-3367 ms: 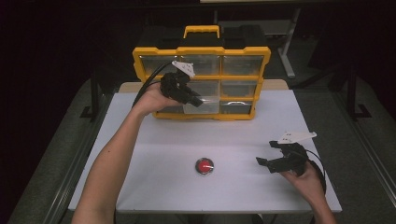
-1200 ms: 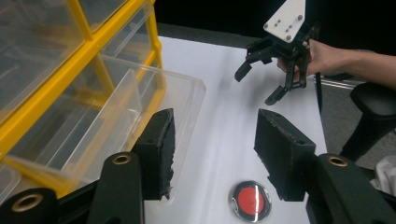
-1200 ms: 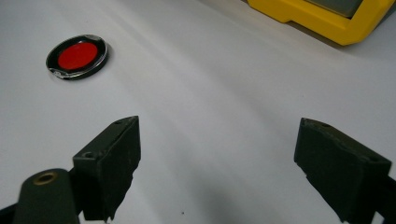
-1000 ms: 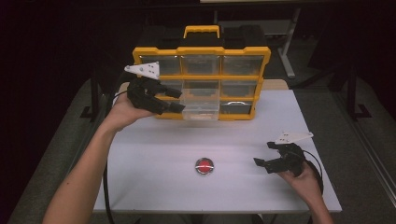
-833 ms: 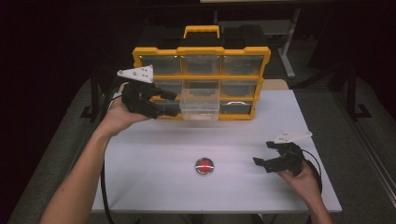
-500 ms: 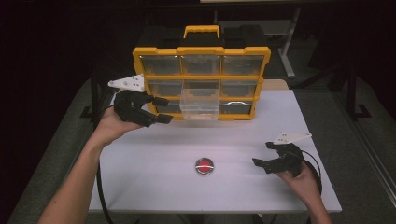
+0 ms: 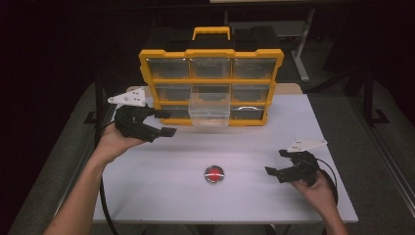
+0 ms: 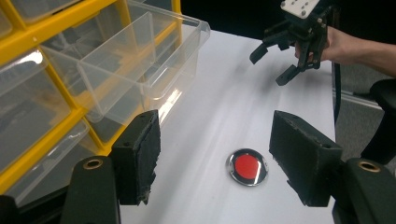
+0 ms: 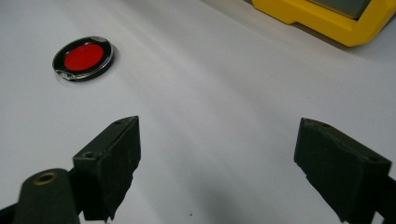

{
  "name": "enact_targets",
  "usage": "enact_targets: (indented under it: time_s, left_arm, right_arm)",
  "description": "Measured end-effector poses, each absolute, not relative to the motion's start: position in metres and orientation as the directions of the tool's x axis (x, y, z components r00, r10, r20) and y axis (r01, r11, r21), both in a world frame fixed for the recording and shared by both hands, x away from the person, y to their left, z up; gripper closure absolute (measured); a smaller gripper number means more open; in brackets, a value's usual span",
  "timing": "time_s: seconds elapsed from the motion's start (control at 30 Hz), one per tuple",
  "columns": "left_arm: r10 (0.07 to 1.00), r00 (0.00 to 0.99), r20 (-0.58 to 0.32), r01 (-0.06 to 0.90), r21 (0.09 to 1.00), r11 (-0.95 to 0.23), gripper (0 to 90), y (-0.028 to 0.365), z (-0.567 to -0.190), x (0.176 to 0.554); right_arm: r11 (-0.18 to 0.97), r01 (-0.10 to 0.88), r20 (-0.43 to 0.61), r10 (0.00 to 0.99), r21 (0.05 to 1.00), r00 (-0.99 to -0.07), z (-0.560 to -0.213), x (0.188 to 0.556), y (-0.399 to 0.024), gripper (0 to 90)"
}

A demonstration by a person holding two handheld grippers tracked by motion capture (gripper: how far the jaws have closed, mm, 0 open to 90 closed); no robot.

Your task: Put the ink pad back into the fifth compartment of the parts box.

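Disc [image 7: 214, 174] round, red centre, dark shiny rim, flat on table [image 7: 147, 196]; both hand-held grippers apart.

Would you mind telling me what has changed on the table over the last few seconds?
The left gripper pulled the clear drawer partway out of the yellow organizer, let go, and drew back to the left, jaws open. The right gripper, the red disc and the organizer stayed put.

A clear glossy plastic drawer [image 8: 140, 60] jutted from a yellow plastic organizer [image 7: 210, 88] on a smooth matt white tabletop [image 7: 244, 196]; a shiny-rimmed red disc [image 8: 247, 167] lay near rough black claw pads [image 8: 140, 158].
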State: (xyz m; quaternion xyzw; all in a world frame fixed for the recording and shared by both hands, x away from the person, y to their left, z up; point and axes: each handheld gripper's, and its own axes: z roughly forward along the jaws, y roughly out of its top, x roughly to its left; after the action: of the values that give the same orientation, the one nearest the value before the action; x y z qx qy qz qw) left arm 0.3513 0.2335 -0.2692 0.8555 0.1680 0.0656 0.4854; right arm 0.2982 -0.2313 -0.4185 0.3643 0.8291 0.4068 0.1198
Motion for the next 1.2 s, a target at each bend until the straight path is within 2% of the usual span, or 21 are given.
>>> enact_targets:
  time_s: [1.2]
  left_arm:
    - [0.467, 0.883, -0.045, 0.276, 0.854, -0.44, 26.6, 0.261, -0.324, 0.31]
  right_arm:
    - [0.417, 0.499, 0.106, 0.678, 0.759, -0.728, -0.419, 0.295, -0.226, 13.6]
